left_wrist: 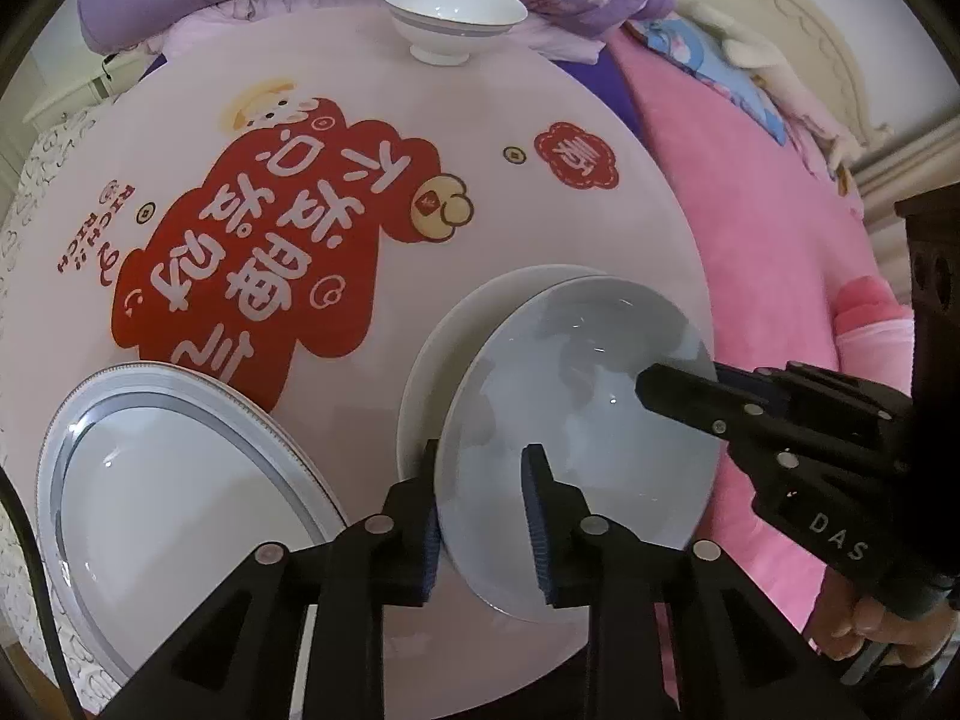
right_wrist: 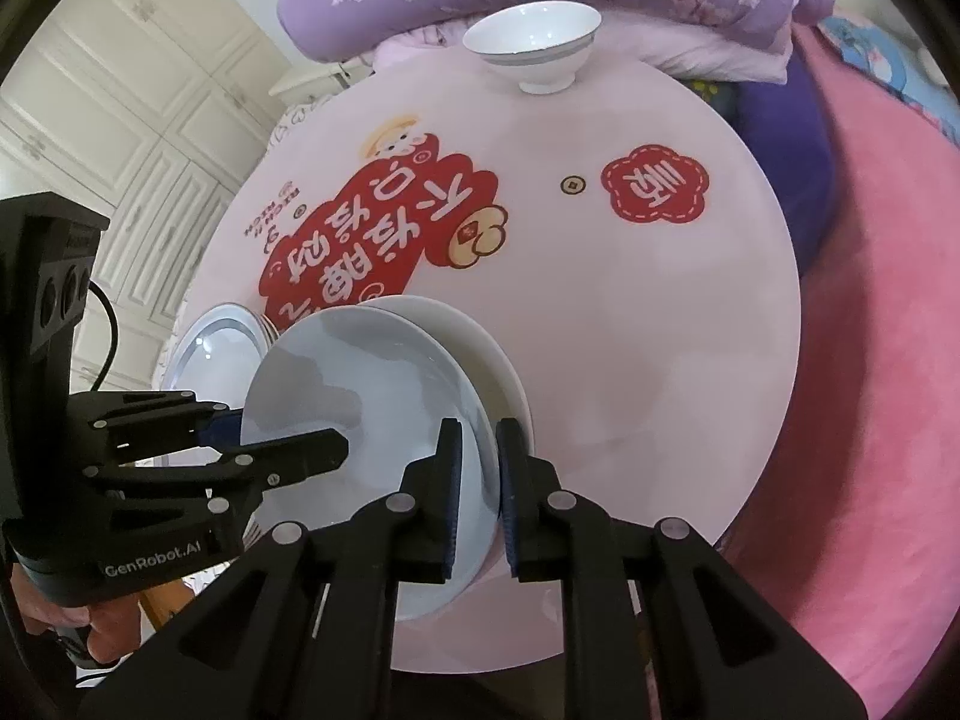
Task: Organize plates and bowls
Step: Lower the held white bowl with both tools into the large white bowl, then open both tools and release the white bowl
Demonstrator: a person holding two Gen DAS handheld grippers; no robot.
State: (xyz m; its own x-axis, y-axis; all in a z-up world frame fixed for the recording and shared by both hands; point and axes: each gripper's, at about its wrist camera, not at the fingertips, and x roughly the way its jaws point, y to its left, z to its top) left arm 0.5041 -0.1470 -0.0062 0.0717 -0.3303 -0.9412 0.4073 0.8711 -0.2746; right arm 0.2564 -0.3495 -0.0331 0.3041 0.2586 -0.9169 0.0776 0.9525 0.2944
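Rimmed plate: a white round ceramic plate with a grey-blue banded rim is seen at the near left of the worktop, lying flat and untouched.
Worktop: a round pale pink worktop printed with a red cartoon design carries all the dishes.
Left gripper: the left gripper is set over the left rim of the pale blue glossy ceramic plate; its jaws stand narrowly apart, with the rim between them and the inner pad clear of the surface, so the rim is judged to be released on this side.
Pale blue plate: it is placed on a plain white ceramic plate, near the worktop's near right edge, its near portion overhanging the plate beneath.
Right gripper: the right gripper has its jaws nearly closed on the plate's right rim, which is pinched.
Bowl: a small white footed ceramic bowl with a grey band stands at the far edge, well apart.
Risk: with one side freed and the other pinched, the blue plate could be tipped or dragged off-centre, and the stack could be slid toward the near edge.
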